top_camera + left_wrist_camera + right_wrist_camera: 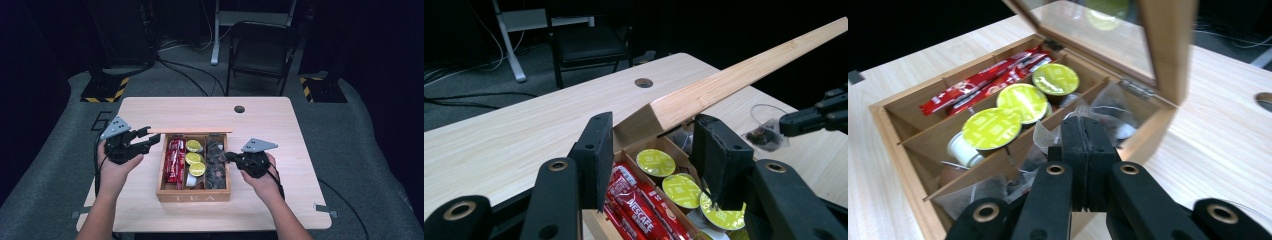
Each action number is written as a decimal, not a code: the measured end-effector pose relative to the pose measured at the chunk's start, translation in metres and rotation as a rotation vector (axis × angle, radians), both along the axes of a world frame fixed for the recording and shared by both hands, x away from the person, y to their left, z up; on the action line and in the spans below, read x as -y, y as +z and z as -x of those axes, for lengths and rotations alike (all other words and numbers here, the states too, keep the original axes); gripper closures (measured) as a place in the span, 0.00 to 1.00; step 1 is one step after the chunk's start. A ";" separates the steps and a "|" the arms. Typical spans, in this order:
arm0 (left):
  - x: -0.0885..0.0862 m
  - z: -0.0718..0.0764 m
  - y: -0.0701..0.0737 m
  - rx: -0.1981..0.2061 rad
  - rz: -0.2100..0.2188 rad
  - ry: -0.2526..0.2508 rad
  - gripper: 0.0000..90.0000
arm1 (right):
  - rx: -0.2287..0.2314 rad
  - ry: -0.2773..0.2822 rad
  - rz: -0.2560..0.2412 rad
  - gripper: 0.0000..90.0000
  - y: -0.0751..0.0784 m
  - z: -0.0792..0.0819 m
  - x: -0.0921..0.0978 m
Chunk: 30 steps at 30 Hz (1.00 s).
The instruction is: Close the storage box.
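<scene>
A wooden tea box [192,196] sits mid-table with its glass-paned lid [190,131] raised upright. It holds red Nescafe sticks [175,160], green-topped capsules [194,159] and clear tea bags [216,170]. My left gripper [145,138] is open at the lid's left end. In the left gripper view the lid's corner [659,112] lies between the spread jaws of the left gripper [653,127]. My right gripper [229,156] hovers over the right compartment, shut on a clear tea bag [766,131]. In the right gripper view the bag's film [1048,134] shows at the tips of the right gripper [1083,125].
The light wooden table [280,125] has a round cable hole [239,109] near its far edge. A black folding chair [260,52] stands behind the table. Bare tabletop lies on both sides of the box.
</scene>
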<state>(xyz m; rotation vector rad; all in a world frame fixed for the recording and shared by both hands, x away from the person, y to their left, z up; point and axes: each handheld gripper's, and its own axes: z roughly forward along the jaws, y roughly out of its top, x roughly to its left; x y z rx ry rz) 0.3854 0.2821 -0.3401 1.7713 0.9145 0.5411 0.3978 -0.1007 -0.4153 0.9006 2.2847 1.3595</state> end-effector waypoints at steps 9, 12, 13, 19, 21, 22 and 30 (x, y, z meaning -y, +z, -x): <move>-0.001 -0.002 0.000 0.000 0.001 -0.005 0.57 | 0.021 -0.081 -0.022 1.00 0.007 -0.003 0.027; -0.001 -0.002 0.001 0.000 0.002 -0.005 0.57 | 0.024 -0.100 -0.020 1.00 0.008 -0.003 0.032; -0.001 -0.002 0.000 0.003 0.004 -0.003 0.57 | 0.025 -0.104 -0.020 1.00 0.008 -0.003 0.033; -0.001 -0.002 0.001 0.002 0.002 -0.007 0.57 | 0.031 -0.159 -0.020 1.00 0.009 -0.005 0.049; -0.001 -0.002 0.001 0.002 0.001 -0.007 0.57 | 0.036 -0.174 -0.014 1.00 0.008 -0.006 0.053; -0.001 -0.002 0.001 0.002 0.001 -0.007 0.57 | 0.036 -0.174 -0.014 1.00 0.008 -0.006 0.053; -0.001 -0.003 0.001 0.002 0.001 -0.008 0.57 | 0.029 -0.206 0.002 1.00 0.006 -0.007 0.059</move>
